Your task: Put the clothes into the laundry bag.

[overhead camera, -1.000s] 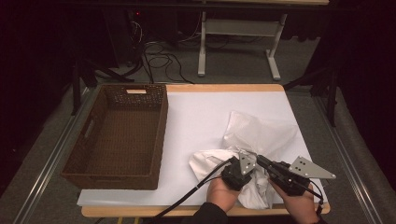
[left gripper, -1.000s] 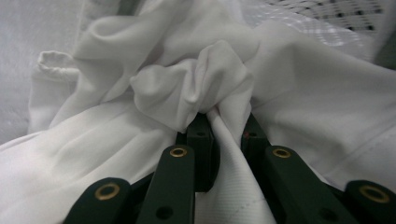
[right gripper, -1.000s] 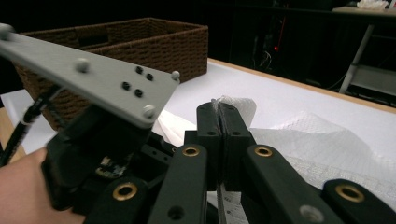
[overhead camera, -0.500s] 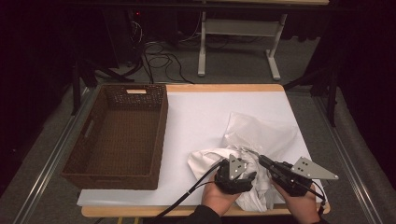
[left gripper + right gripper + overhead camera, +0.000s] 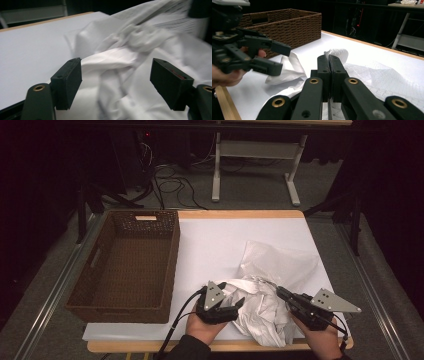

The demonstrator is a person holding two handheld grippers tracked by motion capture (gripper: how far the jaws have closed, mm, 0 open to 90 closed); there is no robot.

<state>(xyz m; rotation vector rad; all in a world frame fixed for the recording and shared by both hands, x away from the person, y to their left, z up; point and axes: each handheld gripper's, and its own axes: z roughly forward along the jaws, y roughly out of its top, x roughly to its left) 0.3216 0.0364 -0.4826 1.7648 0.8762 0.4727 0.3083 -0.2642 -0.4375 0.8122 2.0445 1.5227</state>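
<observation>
cloth (image 5: 262, 307): white, crumpled, at the near edge of the bench (image 5: 220, 245), right of centre.
left gripper (image 5: 231, 306): at the cloth's left side, jaws have just been opening and stand apart, cloth folds between them, pads not pressing.
right gripper (image 5: 280, 292): jaws pressed together, pinching a fold of the cloth.
basket (image 5: 100, 285): brown wicker, along the bench's left edge, apart from the cloth.
</observation>
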